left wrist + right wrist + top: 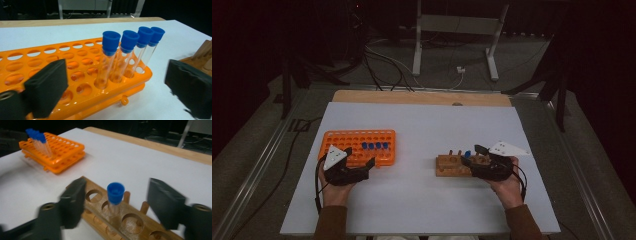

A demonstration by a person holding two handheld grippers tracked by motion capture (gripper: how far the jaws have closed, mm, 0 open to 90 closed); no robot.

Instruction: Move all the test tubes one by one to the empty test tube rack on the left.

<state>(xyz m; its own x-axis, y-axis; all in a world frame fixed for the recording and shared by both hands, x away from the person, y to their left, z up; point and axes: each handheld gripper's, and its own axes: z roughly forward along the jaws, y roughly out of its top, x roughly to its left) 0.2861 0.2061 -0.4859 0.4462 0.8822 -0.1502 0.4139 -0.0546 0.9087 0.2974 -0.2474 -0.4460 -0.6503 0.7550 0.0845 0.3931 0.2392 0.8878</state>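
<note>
An orange tube rack (pixel 359 145) lies on the left of the white table; several clear tubes with blue caps (pixel 375 146) stand in a row at its near right corner. My left gripper (pixel 359 156) sits at the rack's near edge. In the left gripper view it is open (pixel 117 72), its pads wide apart and short of the tubes (pixel 111 42). On the right a wooden rack (pixel 452 165) holds one blue-capped tube (pixel 467 154). My right gripper (pixel 118 202) is open, one jaw on each side of that tube (pixel 115 192), neither touching it.
The white sheet (pixel 422 200) covers a wooden tabletop whose far edge (pixel 422 97) shows. Cables and a metal stand (pixel 417 45) lie on the floor beyond. Bare table lies between the two racks and in front of them. The wooden rack (pixel 202 57) edges into the left gripper view.
</note>
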